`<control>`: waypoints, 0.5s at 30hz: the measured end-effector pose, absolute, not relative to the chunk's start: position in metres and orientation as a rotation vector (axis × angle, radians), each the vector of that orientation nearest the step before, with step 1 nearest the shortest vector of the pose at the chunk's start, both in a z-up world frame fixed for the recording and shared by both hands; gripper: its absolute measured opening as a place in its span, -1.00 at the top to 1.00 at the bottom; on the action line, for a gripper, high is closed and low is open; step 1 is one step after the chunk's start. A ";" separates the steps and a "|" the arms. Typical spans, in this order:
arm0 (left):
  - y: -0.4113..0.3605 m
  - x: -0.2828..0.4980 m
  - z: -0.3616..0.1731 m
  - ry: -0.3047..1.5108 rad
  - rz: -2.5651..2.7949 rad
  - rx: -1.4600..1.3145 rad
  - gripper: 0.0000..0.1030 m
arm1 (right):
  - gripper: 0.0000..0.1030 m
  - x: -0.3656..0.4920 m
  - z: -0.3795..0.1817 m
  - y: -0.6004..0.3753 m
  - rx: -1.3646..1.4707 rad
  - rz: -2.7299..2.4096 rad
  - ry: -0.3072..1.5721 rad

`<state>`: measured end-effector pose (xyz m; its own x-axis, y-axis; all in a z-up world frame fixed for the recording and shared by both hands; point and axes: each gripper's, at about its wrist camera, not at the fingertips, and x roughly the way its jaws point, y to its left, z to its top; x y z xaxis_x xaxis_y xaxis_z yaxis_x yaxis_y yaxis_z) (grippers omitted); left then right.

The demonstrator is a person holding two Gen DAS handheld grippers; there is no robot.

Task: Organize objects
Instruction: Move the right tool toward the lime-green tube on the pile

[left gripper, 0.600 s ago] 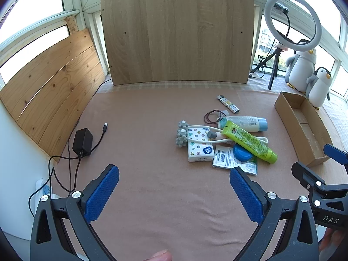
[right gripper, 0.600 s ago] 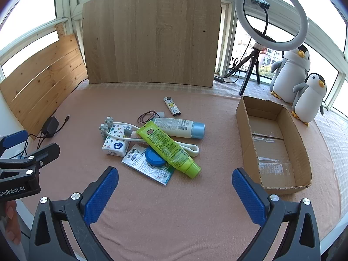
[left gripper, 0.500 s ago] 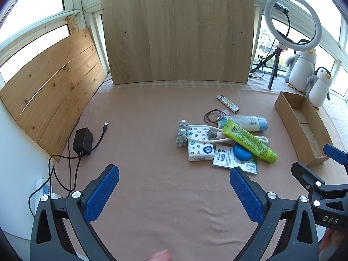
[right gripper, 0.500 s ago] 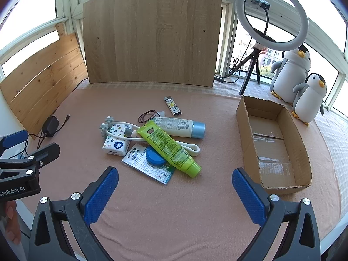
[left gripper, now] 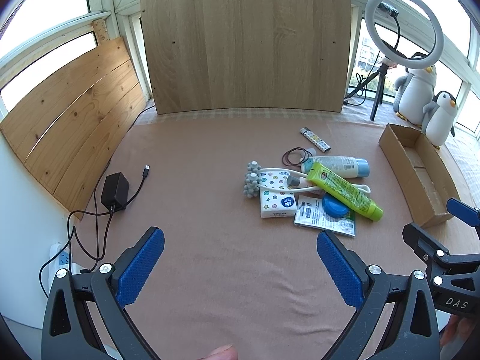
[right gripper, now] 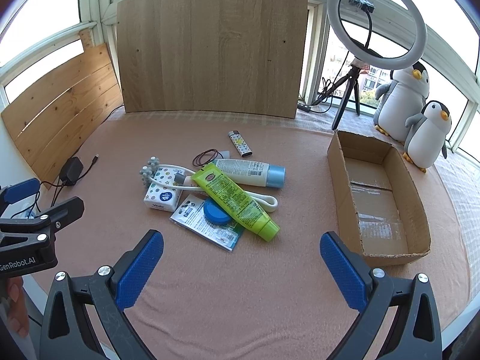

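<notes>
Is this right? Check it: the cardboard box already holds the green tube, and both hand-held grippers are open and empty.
Not quite. The cardboard box holds nothing; the right wrist view shows its bare floor. The green tube lies in the pile on the cloth, across the white bottle. Both the left hand-held gripper and right hand-held gripper are open and empty.

Tabletop cloth [right gripper: 240, 285] was salmon pink. Tube [right gripper: 237, 201] lime green; bottle [right gripper: 249, 172] white, pale blue cap. Round lid [right gripper: 215, 212] blue. Tissue pack [right gripper: 163, 192] white with coloured dots and stars (blue logo). Lighter [right gripper: 240, 147] white, patterned. Hair ties [right gripper: 205, 157] dark red. Box [right gripper: 387, 249] plain brown cardboard. Gripper pads [right gripper: 139, 273] blue, dimpled.
</notes>
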<state>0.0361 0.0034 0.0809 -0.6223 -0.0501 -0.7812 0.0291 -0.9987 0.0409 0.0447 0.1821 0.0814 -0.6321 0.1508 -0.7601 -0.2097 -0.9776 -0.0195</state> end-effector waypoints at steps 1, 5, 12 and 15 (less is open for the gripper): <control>0.002 0.036 0.080 -0.036 -2.786 1.347 -1.00 | -1.00 0.045 0.081 0.183 -1.240 2.664 0.106; -0.004 0.035 0.076 -0.023 -2.760 1.357 -1.00 | -1.00 0.046 0.081 0.186 -1.260 2.645 0.111; -0.003 0.028 0.074 -0.021 -2.751 1.366 -1.00 | -1.00 0.042 0.079 0.191 -1.274 2.633 0.108; -0.002 0.024 0.072 -0.021 -2.745 1.375 -1.00 | -1.00 0.039 0.077 0.191 -1.292 2.632 0.110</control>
<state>0.0235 -0.0022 0.0720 -0.5969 -0.0697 -0.7993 0.0575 -0.9974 0.0440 0.0389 0.1906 0.0775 -0.5952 0.1523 -0.7890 -0.2174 -0.9758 -0.0244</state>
